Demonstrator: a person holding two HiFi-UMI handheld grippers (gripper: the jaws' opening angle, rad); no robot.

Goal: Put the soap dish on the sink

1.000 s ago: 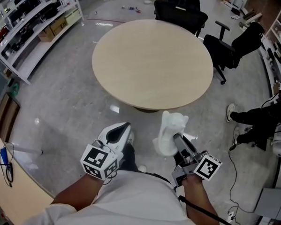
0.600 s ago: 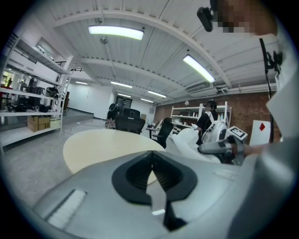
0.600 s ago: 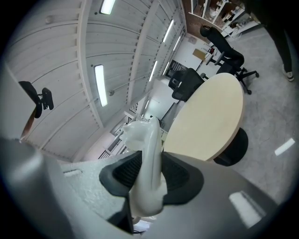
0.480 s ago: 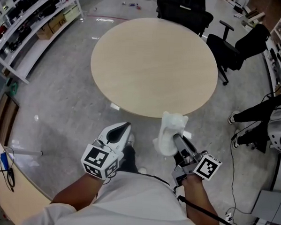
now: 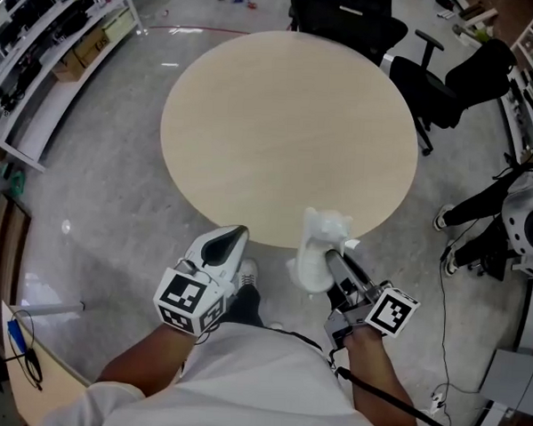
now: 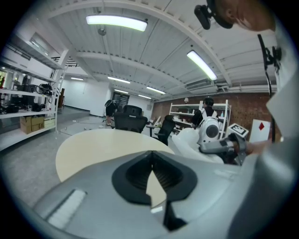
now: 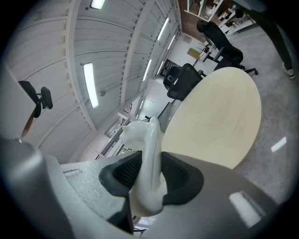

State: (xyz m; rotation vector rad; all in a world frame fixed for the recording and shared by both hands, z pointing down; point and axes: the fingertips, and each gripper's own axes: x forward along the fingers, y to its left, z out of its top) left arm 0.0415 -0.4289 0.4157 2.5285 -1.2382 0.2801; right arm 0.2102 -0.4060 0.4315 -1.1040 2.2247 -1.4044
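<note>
The white soap dish stands on edge between the jaws of my right gripper, which is shut on it; its top reaches the near rim of the round beige table. In the right gripper view the soap dish fills the gap of the right gripper, the pads pressing both its sides. My left gripper is held level beside it at the left, shut with nothing in it. In the left gripper view the left gripper points at the table, with the soap dish at the right. No sink is in view.
Black office chairs stand beyond the table and at its far right. White shelving lines the left wall. A person's legs show at the right edge. A wooden desk corner lies at the bottom left.
Both grippers have come closer to the round table, whose near rim now meets the top of the soap dish. The grip on the dish is unchanged.
</note>
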